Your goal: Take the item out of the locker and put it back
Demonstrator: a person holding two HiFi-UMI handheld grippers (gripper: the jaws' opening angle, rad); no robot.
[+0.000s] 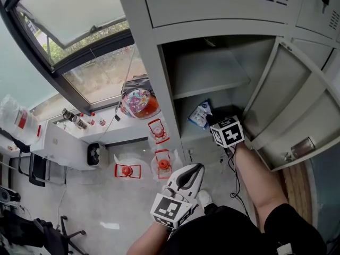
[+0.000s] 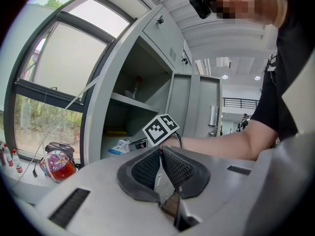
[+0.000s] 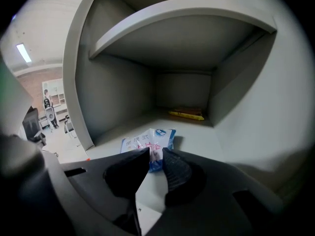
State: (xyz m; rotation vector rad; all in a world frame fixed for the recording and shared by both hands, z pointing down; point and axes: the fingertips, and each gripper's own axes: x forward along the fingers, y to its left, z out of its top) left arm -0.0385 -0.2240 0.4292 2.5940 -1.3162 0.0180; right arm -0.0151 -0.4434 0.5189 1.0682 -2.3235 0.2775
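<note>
A blue and white packet [image 3: 147,142] lies on the floor of the open grey locker [image 1: 207,81], near its front edge. My right gripper [image 3: 156,154] reaches into that compartment, and its jaws pinch the packet's near edge between the pads. In the head view the packet [image 1: 201,114] shows just left of the right gripper's marker cube [image 1: 228,132]. My left gripper [image 2: 160,150] is held back outside the locker, low in the head view [image 1: 195,170], with its pads touching at the tips and nothing between them.
A flat yellow thing [image 3: 186,114] lies at the back of the compartment. A shelf [image 3: 182,23] roofs it closely. The locker door [image 1: 297,110] stands open at the right. A colourful bag [image 1: 139,101] sits on the window ledge, and red items [image 1: 159,130] stand on the floor below.
</note>
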